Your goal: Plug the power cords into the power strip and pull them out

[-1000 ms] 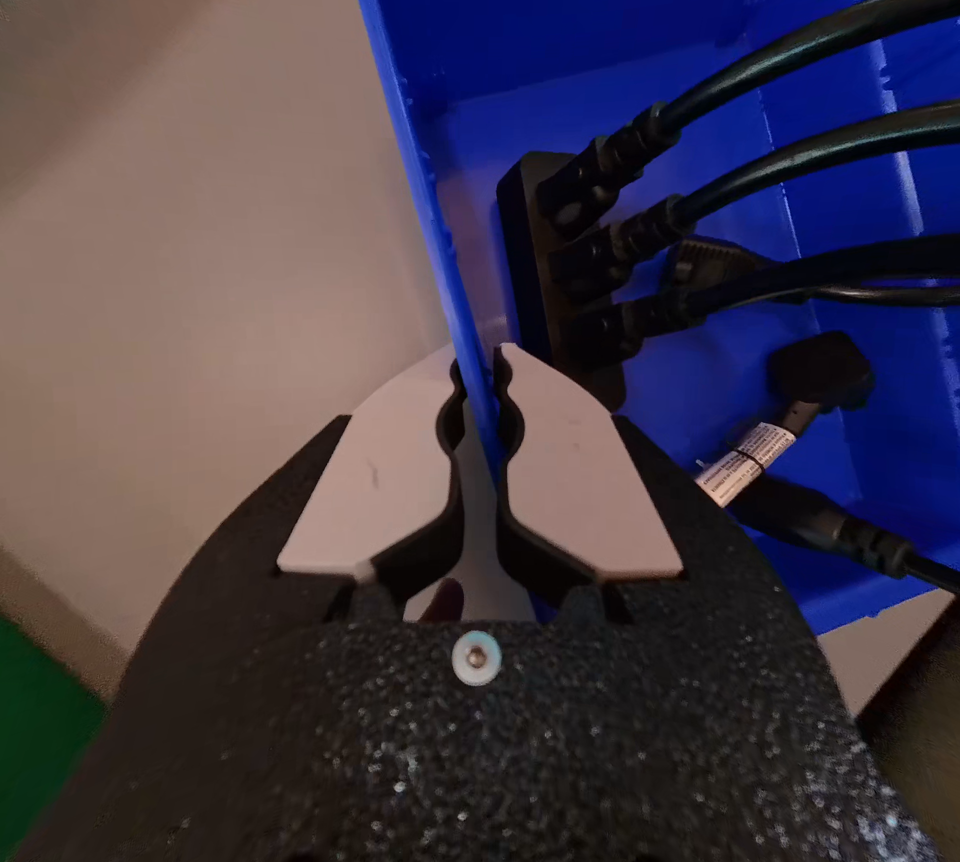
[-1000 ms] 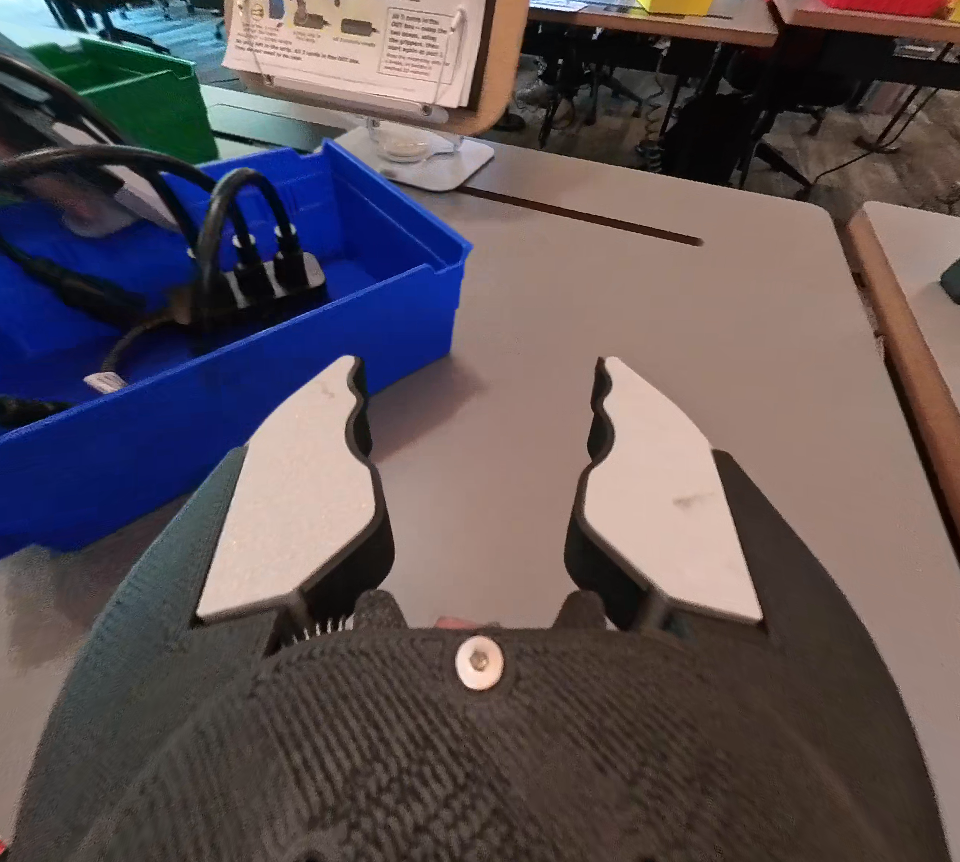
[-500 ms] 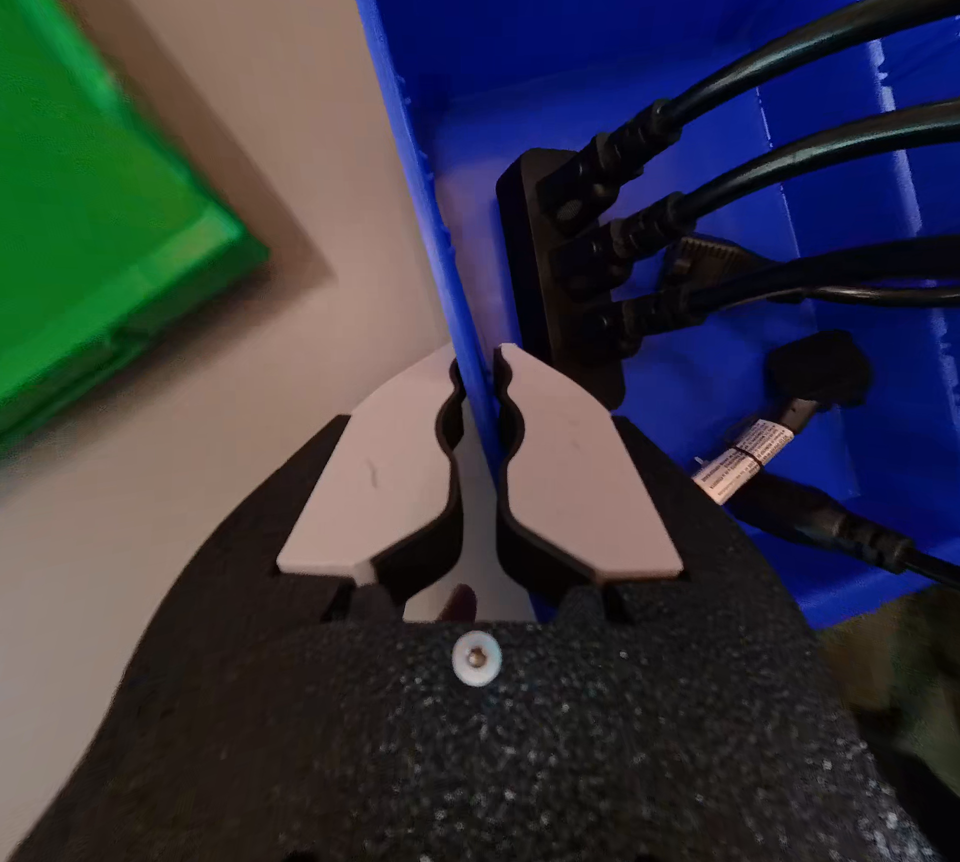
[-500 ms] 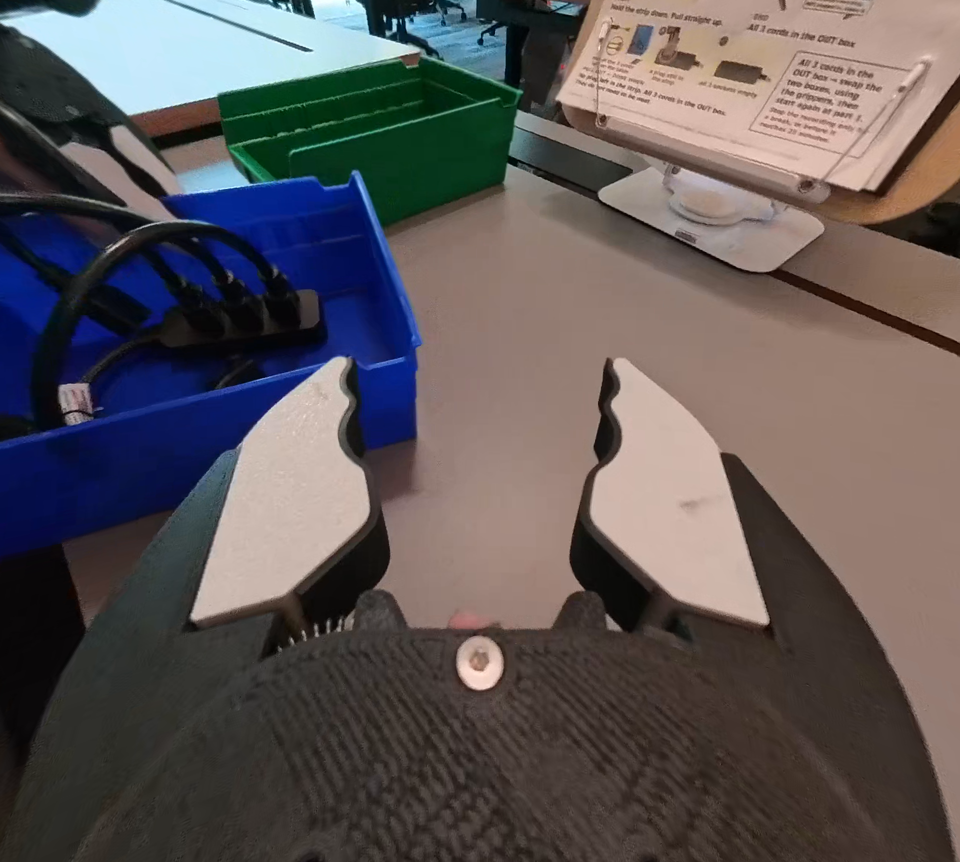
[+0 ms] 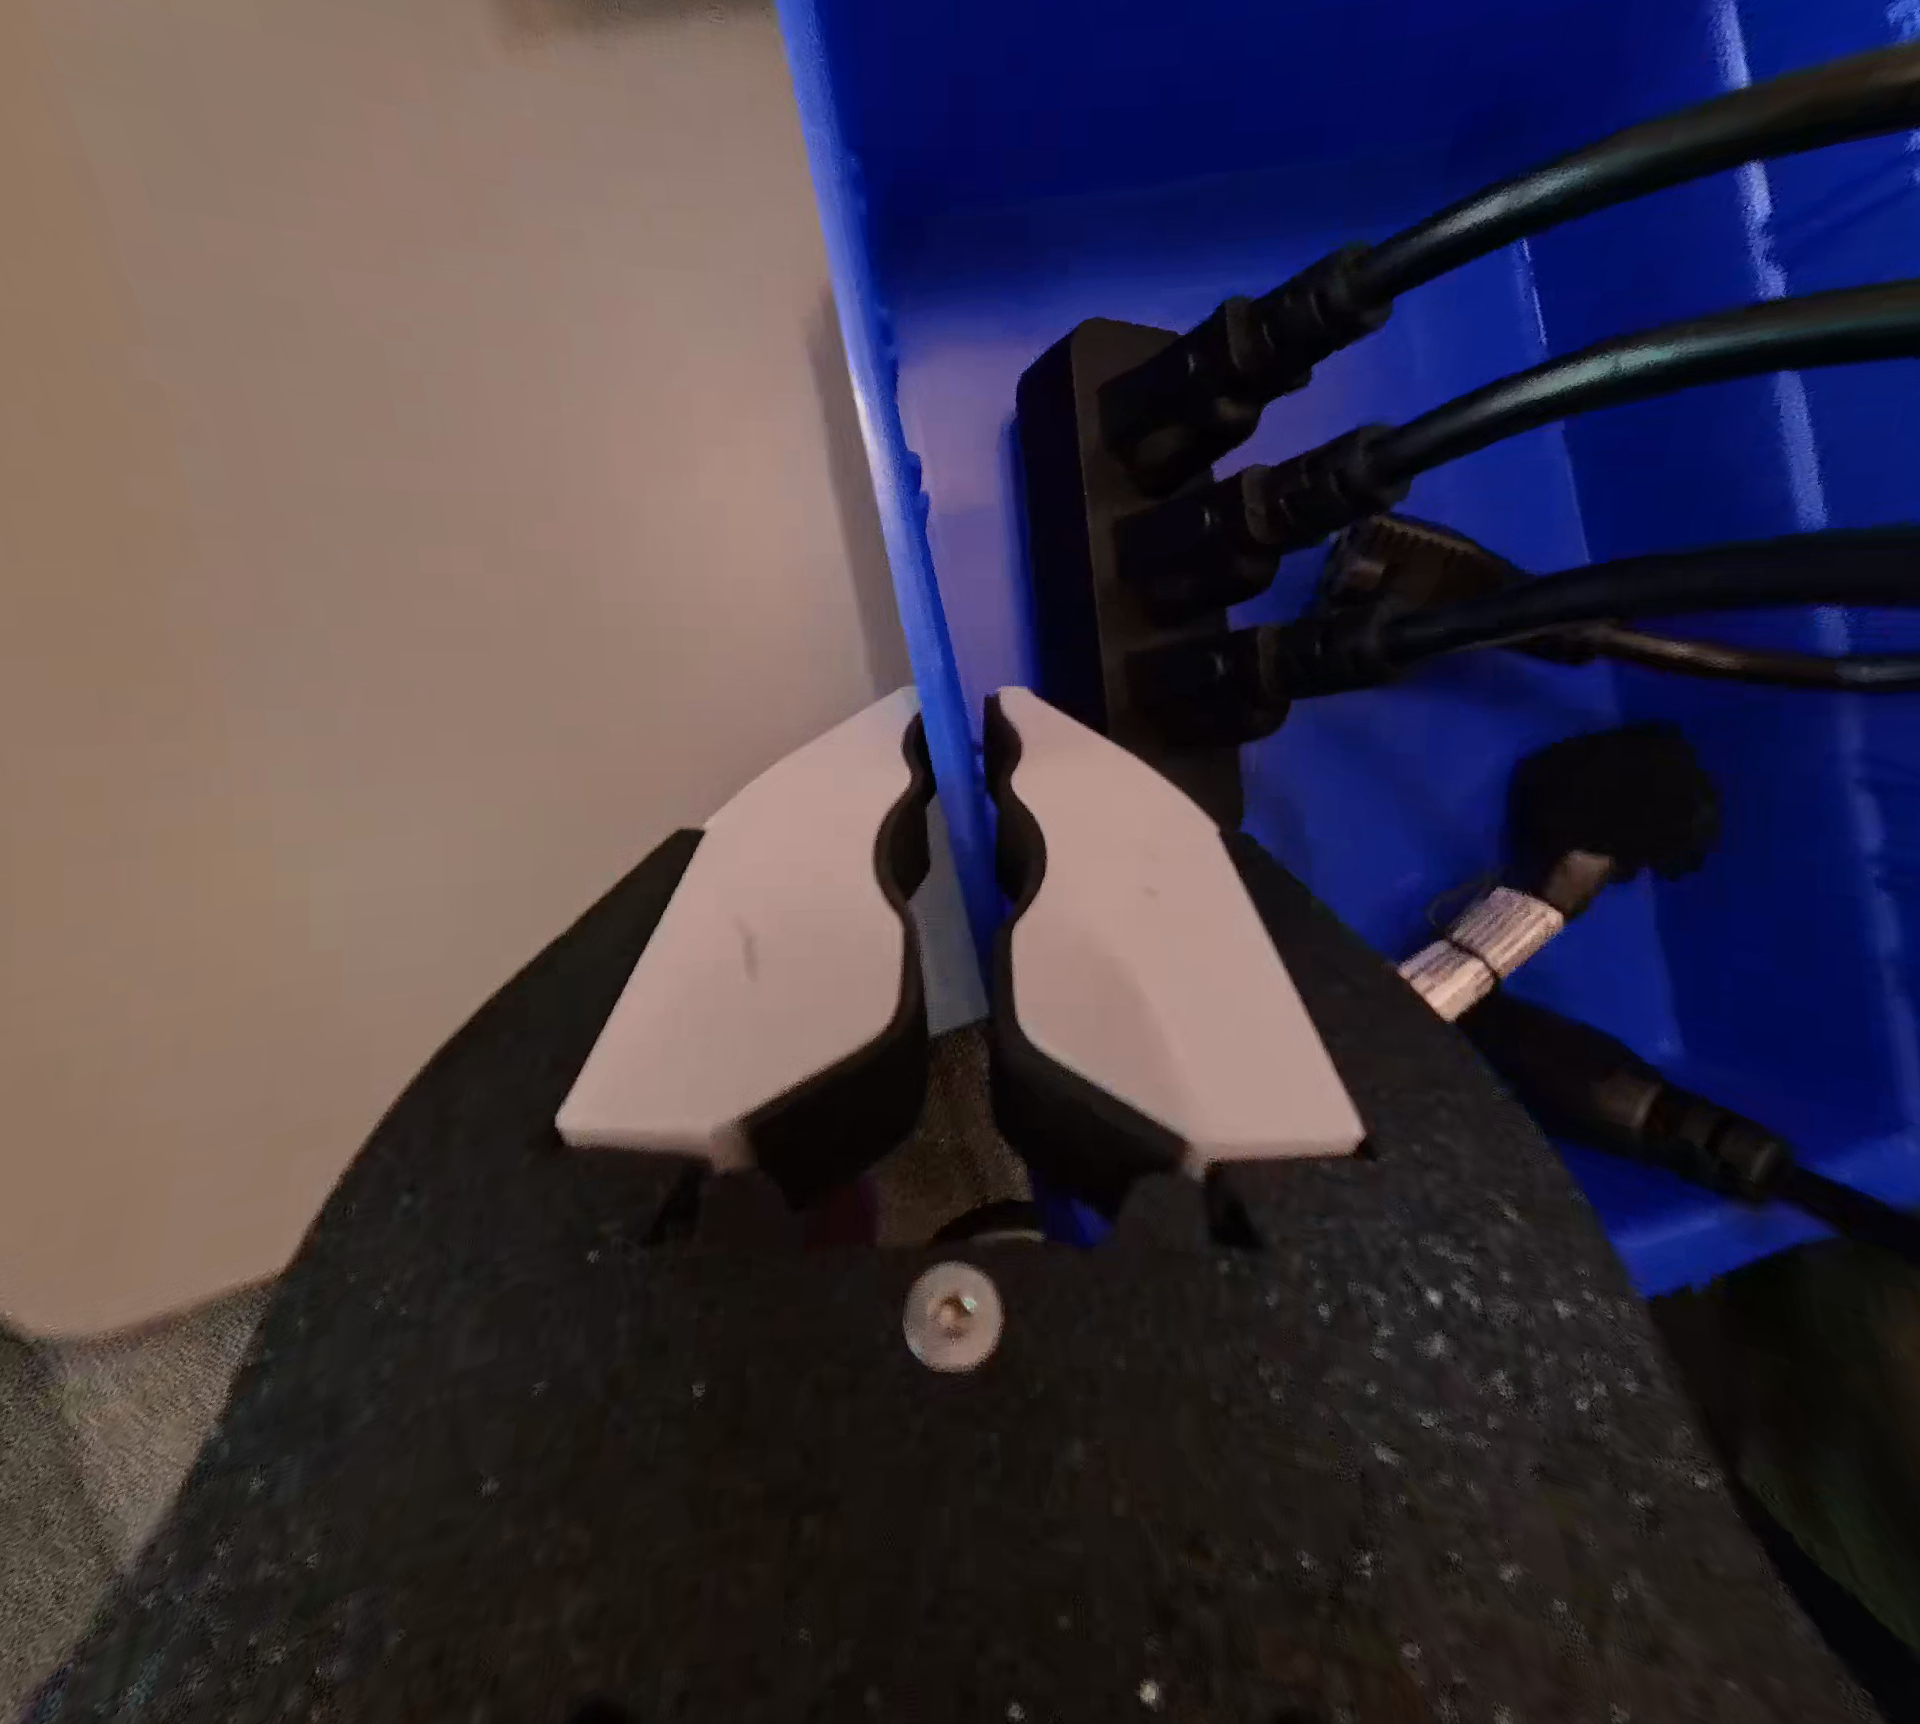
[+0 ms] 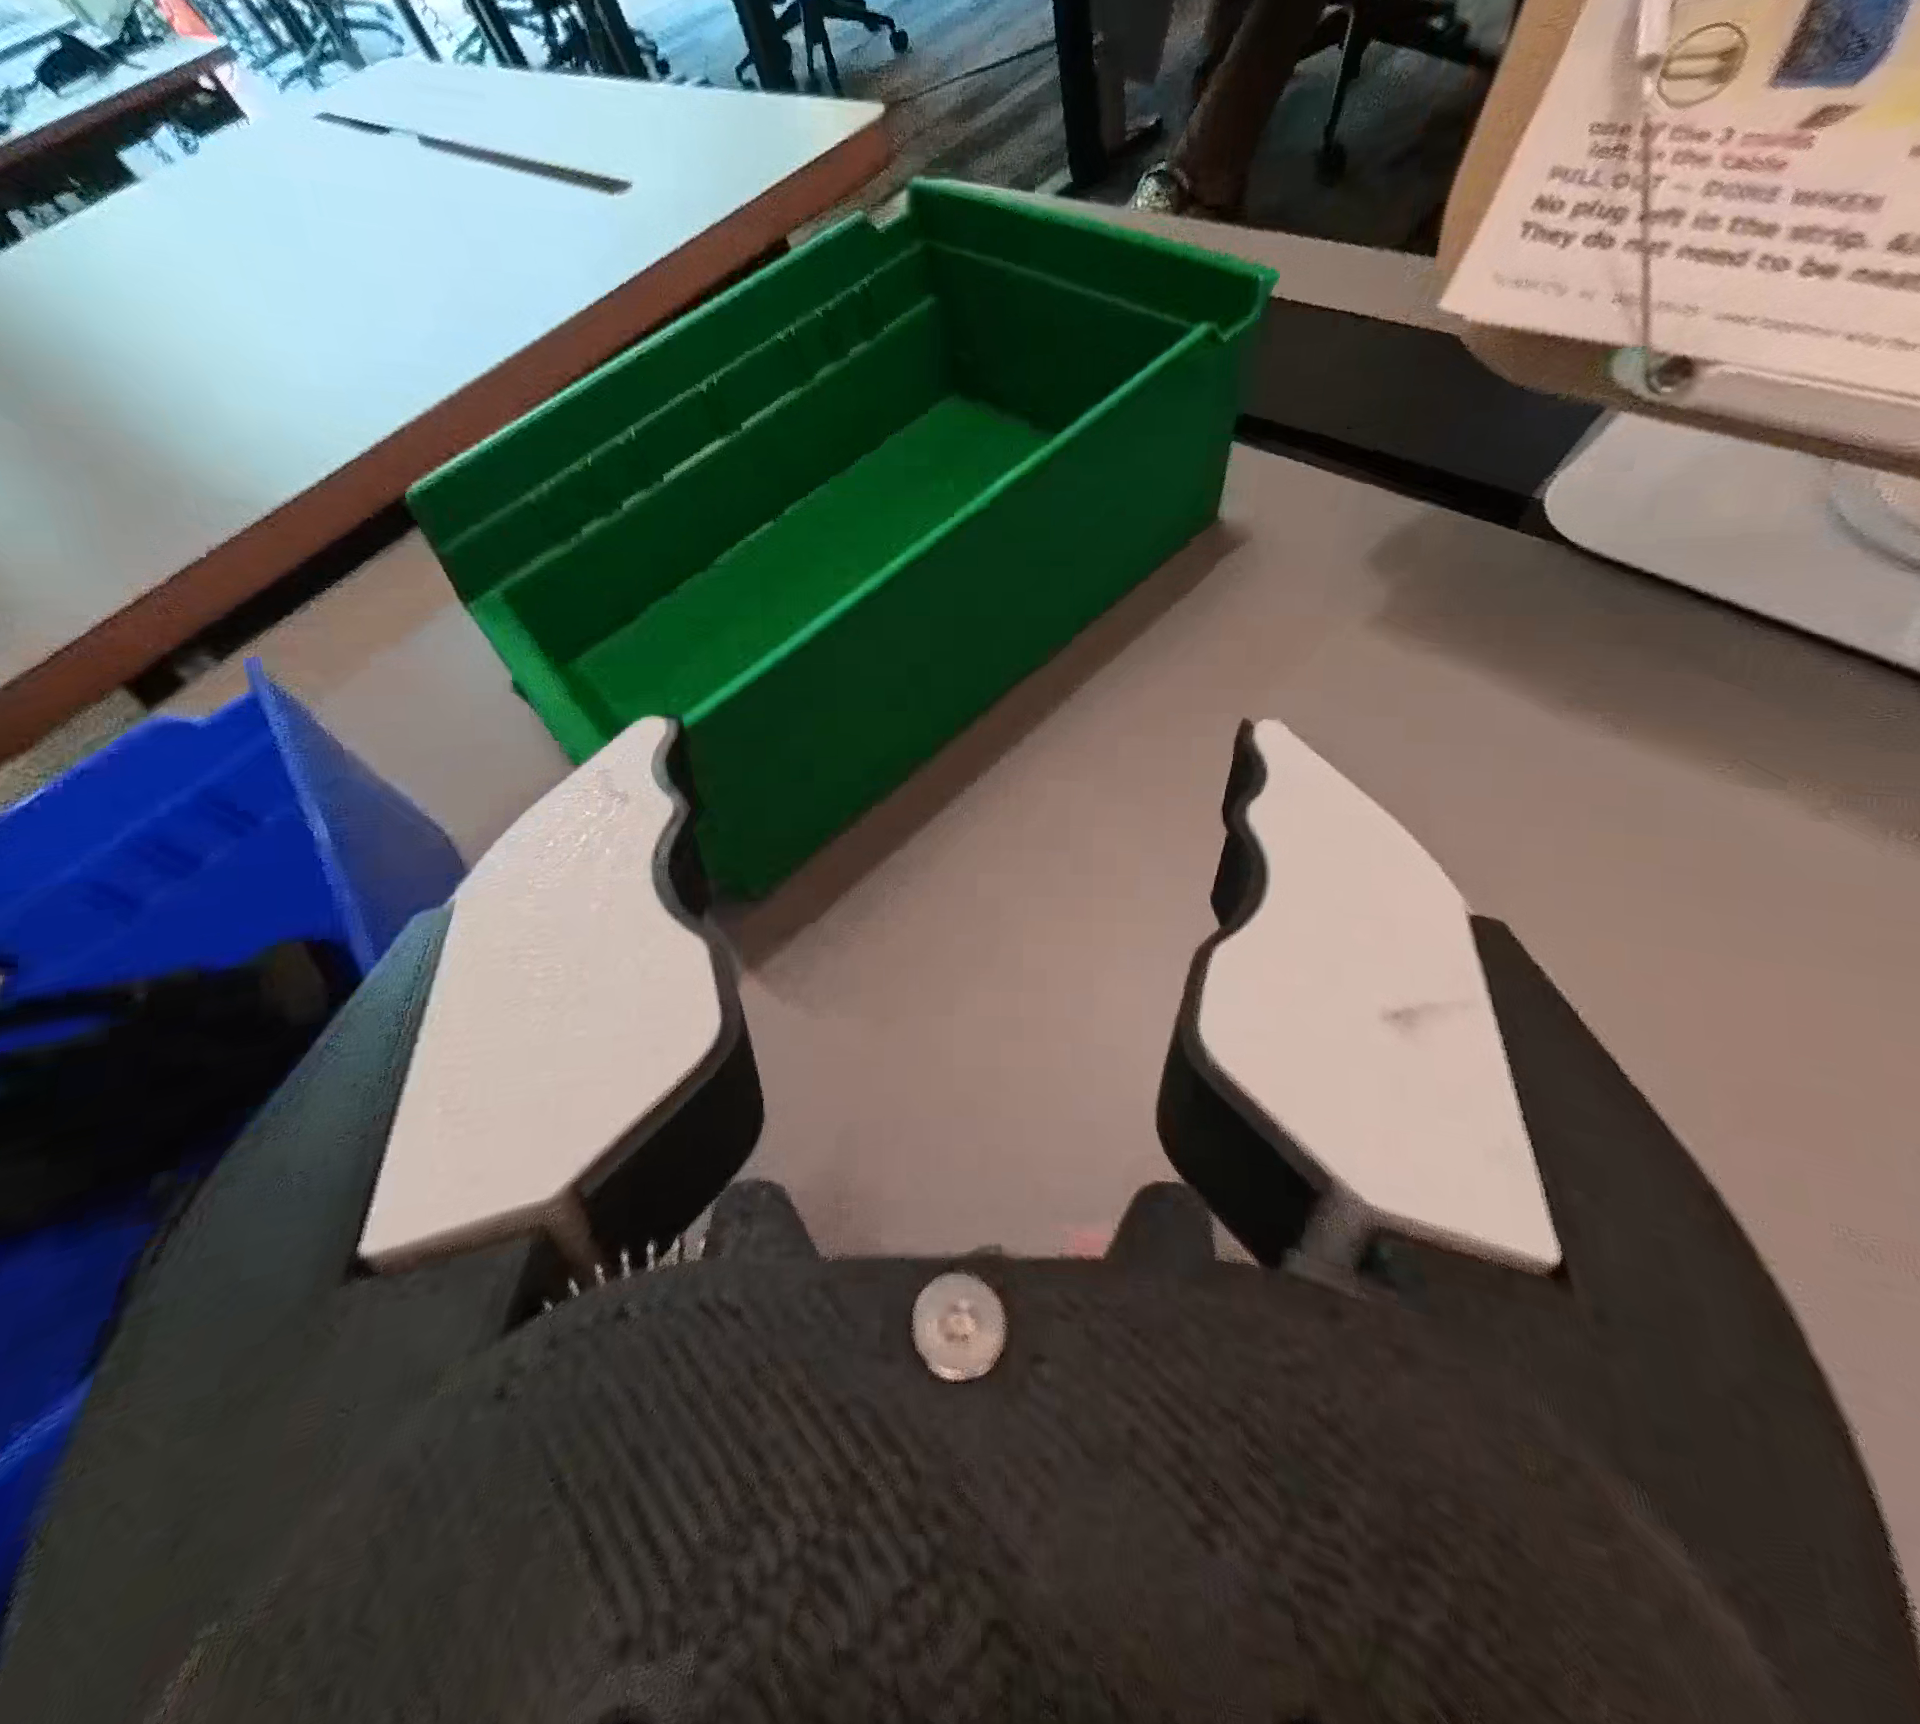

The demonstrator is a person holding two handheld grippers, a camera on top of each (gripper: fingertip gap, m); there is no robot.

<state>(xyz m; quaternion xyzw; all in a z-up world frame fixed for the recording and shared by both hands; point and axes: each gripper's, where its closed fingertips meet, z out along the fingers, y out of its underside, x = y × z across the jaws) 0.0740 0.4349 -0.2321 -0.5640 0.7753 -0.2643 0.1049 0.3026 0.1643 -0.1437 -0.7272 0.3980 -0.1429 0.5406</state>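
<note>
My left gripper is shut on the thin side wall of a blue bin. Inside the bin lies a black power strip with three black power cords plugged into it. A loose black plug and a tagged cord lie on the bin floor nearer me. My right gripper is open and empty above the grey table, facing an empty green bin. A corner of the blue bin shows at the left of the right wrist view.
A stand with an instruction sheet and its white base are at the right of the green bin. The grey table lies between them. Other tables and chairs stand behind. My right fingertips sit around 35 cm from my left ones.
The left gripper has kept its hold on the bin wall while the bin moved over the table; the green bin slid out of its view. The right gripper swung left and now faces the green bin.
</note>
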